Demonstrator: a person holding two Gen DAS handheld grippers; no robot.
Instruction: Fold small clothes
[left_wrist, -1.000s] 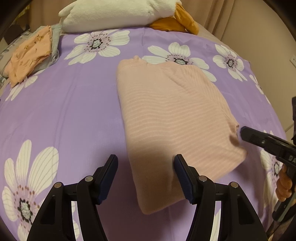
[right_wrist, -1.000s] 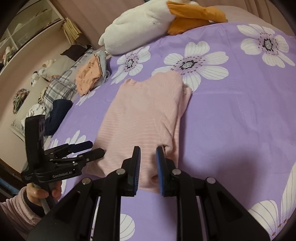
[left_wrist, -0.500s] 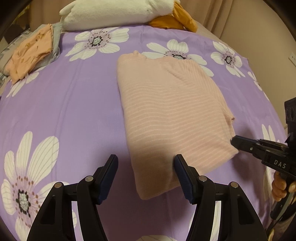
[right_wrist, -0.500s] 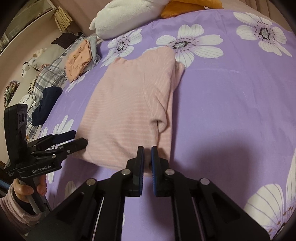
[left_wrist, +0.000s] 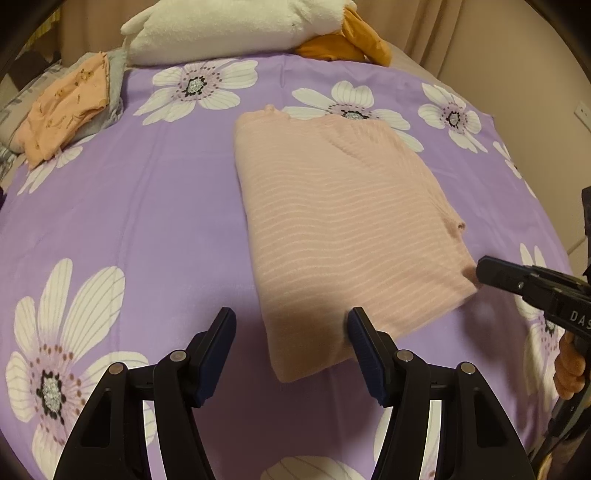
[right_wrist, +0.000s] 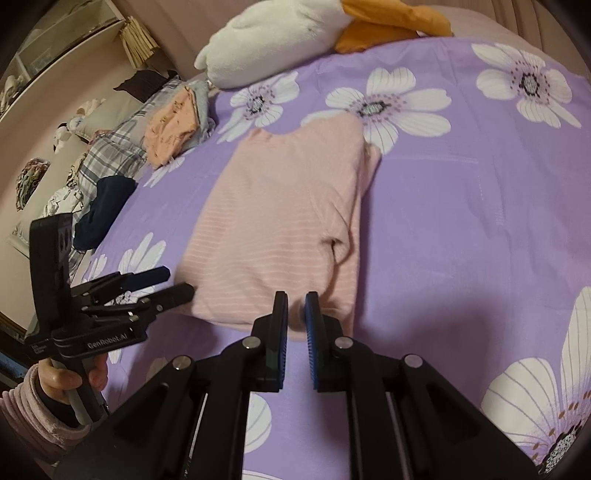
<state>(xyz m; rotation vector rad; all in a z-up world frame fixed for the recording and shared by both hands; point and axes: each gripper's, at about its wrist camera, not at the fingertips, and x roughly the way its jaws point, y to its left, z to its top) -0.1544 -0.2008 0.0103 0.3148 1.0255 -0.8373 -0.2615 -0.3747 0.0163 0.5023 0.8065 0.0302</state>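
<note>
Folded pink striped top (left_wrist: 343, 229) on bedspread (left_wrist: 147, 221)

Left gripper (left_wrist: 291, 332): jaws spread wide, nothing between them, angled steeply downward.
Left hand (right_wrist: 70, 380): at 8 o'clock in the right wrist view, fingers wrapped around the handle, a ribbed pink sleeve (right_wrist: 33, 417) at the wrist.
Right gripper (right_wrist: 291, 308): jaws have just been opening, now a narrow slit, nothing pinched between them.
Right hand (left_wrist: 570, 365): at 4 o'clock in the left wrist view (only the fingers show).
</note>
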